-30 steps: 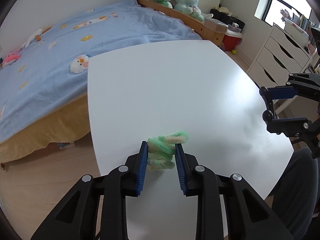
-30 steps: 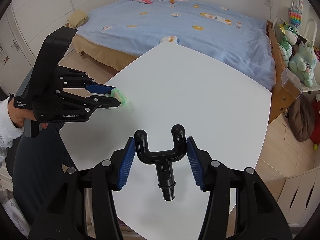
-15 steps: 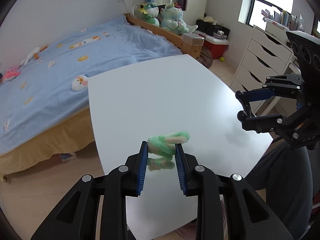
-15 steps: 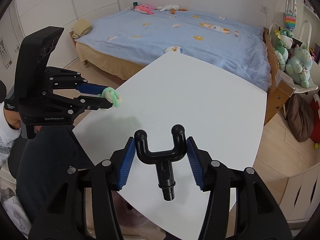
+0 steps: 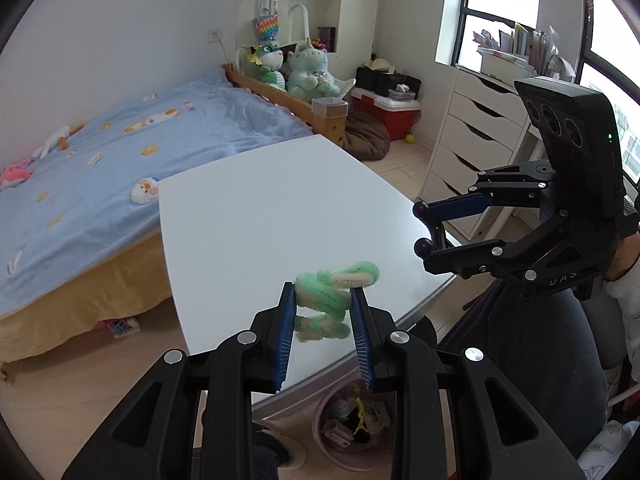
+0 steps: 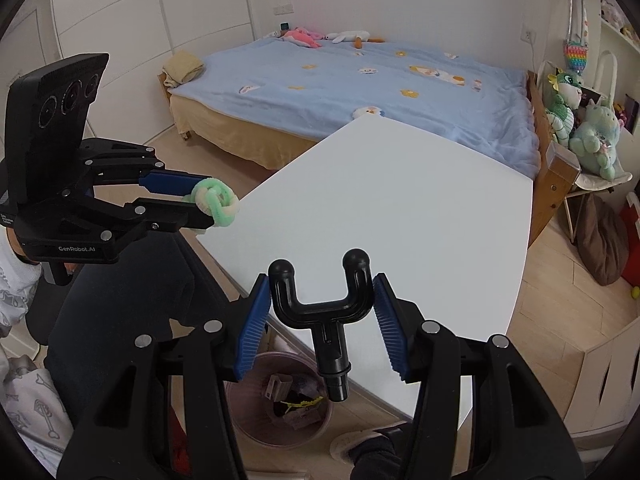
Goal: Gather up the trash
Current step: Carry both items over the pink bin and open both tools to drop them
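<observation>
My left gripper (image 5: 323, 294) is shut on a knotted green and cream fuzzy pipe cleaner (image 5: 336, 282), held in the air over the near edge of the white table (image 5: 260, 208). The same knot (image 6: 214, 202) shows in the right wrist view at that gripper (image 6: 200, 200), just off the table's left corner. My right gripper (image 6: 320, 292) is shut on a black Y-shaped plastic part (image 6: 320, 304), gripped across its two prongs with the stem pointing down. A pink trash bin (image 6: 280, 404) with scraps inside stands on the floor under the table edge, below both grippers, and the bin (image 5: 356, 420) also appears in the left wrist view.
A bed with a blue blanket (image 5: 120, 152) stands beyond the table. White drawers (image 5: 468, 140) are at the right under a window. Plush toys (image 6: 580, 120) sit at the bed's end. The person's dark-trousered legs (image 5: 540, 360) are next to the bin (image 6: 256, 412).
Both grippers have pulled back and up from over the table toward its near edge, each still holding its item. The trash bin on the floor has come into view below them.
</observation>
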A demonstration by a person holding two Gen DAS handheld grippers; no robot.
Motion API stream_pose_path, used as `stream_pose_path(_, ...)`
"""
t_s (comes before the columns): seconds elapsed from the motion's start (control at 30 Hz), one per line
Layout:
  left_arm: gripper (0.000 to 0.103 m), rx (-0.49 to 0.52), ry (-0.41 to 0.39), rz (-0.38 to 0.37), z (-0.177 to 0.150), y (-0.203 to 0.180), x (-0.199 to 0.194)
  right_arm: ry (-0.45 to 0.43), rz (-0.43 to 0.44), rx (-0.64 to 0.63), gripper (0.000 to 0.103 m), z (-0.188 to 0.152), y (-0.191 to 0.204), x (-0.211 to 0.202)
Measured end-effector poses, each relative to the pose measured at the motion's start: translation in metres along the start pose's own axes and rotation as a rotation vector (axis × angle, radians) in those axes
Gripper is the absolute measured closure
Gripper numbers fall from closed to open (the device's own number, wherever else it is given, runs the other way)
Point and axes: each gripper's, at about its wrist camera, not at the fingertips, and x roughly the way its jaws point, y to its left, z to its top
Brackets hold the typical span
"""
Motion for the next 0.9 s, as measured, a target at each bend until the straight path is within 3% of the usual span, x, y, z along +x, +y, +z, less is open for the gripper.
stream_pose_path(0.73,0.075,0.027,0.096,-0.094,-0.06,-0.043,0.008,-0.041,0.02,0.046,0.051,-0.063,0.051,-0.038)
stream_pose_path(0.8,0.07,0.026,0.099,-0.098,-0.061,-0.044,0.008,-0.04,0.021,0.051,0.051,-0.066,0.051,-0.039)
stream_pose_path(0.83,0.058,0.027,0.102,-0.099,-0.062,-0.045,0.008,-0.039,0.021,0.052,0.051,-0.065,0.05,-0.039)
stream_pose_path(0.87,0.038,0.025,0.098,-0.098,-0.062,-0.045,0.008,-0.04,0.021,0.054,0.051,-0.066,0.05,-0.04)
stream_pose_path(0.9,0.03,0.018,0.091,-0.098,-0.061,-0.043,0.007,-0.04,0.021,0.056,0.051,-0.067,0.049,-0.04)
